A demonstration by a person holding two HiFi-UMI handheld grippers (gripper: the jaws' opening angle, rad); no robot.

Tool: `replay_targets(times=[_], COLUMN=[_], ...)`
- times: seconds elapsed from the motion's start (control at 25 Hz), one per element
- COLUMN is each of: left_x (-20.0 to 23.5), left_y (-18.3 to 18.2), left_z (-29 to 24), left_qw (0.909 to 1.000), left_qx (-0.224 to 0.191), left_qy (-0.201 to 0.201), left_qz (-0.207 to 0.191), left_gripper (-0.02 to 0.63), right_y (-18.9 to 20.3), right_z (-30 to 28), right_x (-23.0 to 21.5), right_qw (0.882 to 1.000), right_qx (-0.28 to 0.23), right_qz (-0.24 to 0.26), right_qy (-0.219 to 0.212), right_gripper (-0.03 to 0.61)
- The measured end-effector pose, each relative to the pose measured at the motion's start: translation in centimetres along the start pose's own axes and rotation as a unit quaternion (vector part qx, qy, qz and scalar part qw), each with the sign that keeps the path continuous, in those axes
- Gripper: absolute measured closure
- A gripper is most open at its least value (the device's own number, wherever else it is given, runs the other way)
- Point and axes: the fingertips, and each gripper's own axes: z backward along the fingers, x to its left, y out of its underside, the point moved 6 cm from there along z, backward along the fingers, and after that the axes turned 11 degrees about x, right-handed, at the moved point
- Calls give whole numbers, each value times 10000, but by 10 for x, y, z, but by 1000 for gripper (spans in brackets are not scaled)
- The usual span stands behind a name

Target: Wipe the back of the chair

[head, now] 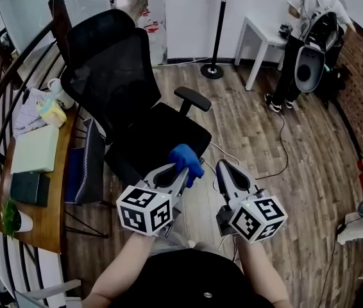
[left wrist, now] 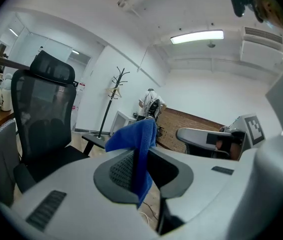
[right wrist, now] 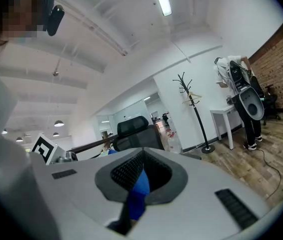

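A black mesh office chair stands ahead of me, its back upright and its seat facing me. The chair's back fills the left of the left gripper view and the chair shows small in the right gripper view. My left gripper is shut on a blue cloth over the seat's front edge, short of the back. The cloth hangs pinched between the left gripper jaws. My right gripper hovers beside it, jaws together. In its own view the right gripper shows a blue sliver low in the seam.
A wooden desk at the left carries a green pad, a dark box and a cup. A coat stand, a white table and a standing person are at the back. A cable crosses the floor.
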Motion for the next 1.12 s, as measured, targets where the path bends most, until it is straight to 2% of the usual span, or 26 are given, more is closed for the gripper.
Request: replay_targets(times=[0.28, 0.56, 0.88, 1.12], left_x=[4, 15, 67, 124], left_y=[3, -14, -50, -92], left_z=[-11, -41, -92, -120], left_qw=[9999, 9998, 9993, 9970], left_qx=[47, 19, -41, -167], left_qy=[-157, -165, -248, -551], left_qz=[37, 52, 264, 510], left_gripper=[549, 549, 549, 549], right_y=[2, -8, -46, -79], right_z=[0, -18, -92, -174], right_x=[-8, -34, -74, -101], right_qw=[9998, 9998, 9985, 9949], right_qx=[-7, 56, 269, 619], right_qz=[-14, -35, 212, 344], right_qy=[-184, -210, -438, -718], right_gripper=[549, 549, 549, 549])
